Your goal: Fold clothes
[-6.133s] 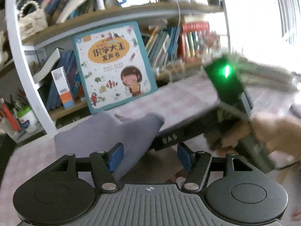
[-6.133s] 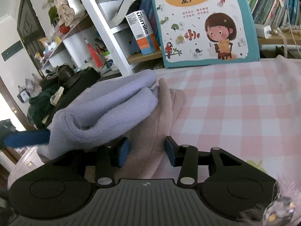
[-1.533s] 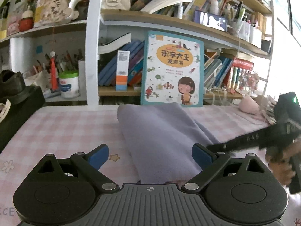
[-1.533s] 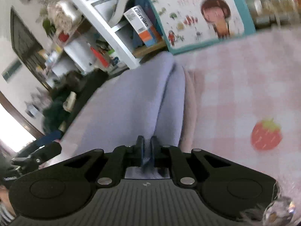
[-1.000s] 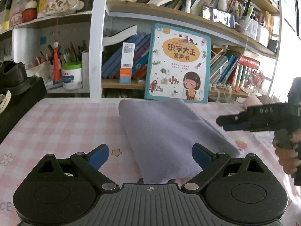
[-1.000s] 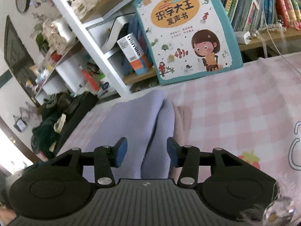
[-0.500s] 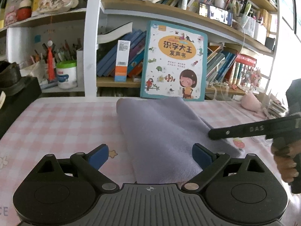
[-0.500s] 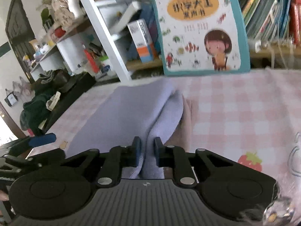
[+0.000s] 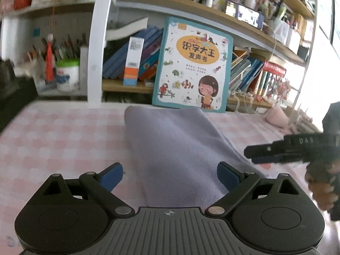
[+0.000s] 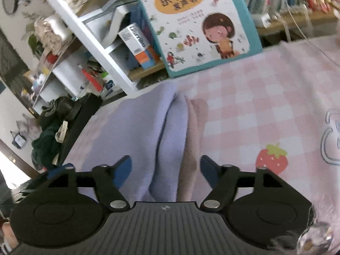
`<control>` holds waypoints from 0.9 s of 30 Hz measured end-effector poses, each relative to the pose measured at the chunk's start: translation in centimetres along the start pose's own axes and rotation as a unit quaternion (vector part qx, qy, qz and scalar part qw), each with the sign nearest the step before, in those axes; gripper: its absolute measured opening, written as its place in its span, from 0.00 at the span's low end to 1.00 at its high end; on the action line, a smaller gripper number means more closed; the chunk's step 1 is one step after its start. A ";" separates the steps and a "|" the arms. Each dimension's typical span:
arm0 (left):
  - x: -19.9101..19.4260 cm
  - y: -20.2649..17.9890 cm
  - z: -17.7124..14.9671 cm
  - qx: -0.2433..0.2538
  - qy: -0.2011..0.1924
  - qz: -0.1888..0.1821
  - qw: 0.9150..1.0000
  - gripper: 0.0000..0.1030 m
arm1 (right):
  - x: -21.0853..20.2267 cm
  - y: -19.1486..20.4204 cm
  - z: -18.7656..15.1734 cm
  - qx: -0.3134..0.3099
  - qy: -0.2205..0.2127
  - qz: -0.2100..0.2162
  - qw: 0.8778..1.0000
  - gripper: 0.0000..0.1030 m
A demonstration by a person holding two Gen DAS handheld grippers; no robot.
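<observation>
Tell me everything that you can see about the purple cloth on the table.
The purple cloth is a soft, fleecy, pale lavender garment, folded into a long flat shape on the pink checked tablecloth. In the right wrist view its near edge shows doubled layers with a crease between them. A beige cloth lies under it and shows along one side. Its far end reaches close to the picture book. Both the left gripper and the right gripper stand open around it, with the pads off the fabric.
</observation>
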State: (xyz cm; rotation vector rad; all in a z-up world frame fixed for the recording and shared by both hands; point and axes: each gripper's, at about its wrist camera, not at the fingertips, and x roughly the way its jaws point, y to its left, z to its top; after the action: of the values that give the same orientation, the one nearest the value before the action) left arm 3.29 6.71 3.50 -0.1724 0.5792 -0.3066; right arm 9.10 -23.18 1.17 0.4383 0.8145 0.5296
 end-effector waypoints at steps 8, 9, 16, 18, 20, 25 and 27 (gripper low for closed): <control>3.5 3.3 0.7 -0.088 0.042 -0.045 0.994 0.93 | 1.4 -1.0 -0.3 0.044 0.034 0.012 0.998 0.73; 4.0 3.6 0.7 -0.097 0.048 -0.051 0.993 0.92 | 1.6 -0.9 -0.2 0.045 0.036 0.015 0.998 0.72; 7.2 4.4 0.7 -0.131 0.085 -0.093 0.983 0.90 | 3.5 -1.0 0.8 0.050 0.047 0.029 0.997 0.58; 7.6 4.3 0.7 -0.128 0.081 -0.090 0.984 0.90 | 3.7 -0.8 0.9 0.039 0.045 0.023 0.998 0.53; 7.5 3.6 0.8 -0.113 0.080 -0.082 0.987 0.88 | 3.7 -0.3 0.6 0.016 0.039 0.017 0.999 0.44; 6.0 1.5 0.8 -0.049 0.081 -0.068 0.993 0.75 | 2.1 2.3 -0.9 -0.076 0.010 -0.018 0.997 0.33; 5.1 0.4 0.7 -0.022 0.083 -0.066 0.994 0.75 | 1.4 2.7 -1.6 -0.090 0.010 -0.024 0.996 0.32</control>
State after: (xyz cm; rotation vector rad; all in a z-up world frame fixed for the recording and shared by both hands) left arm 7.78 5.48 1.39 -0.2305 0.7402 -0.4400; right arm 7.94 -19.99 0.93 0.2470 0.7873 0.5589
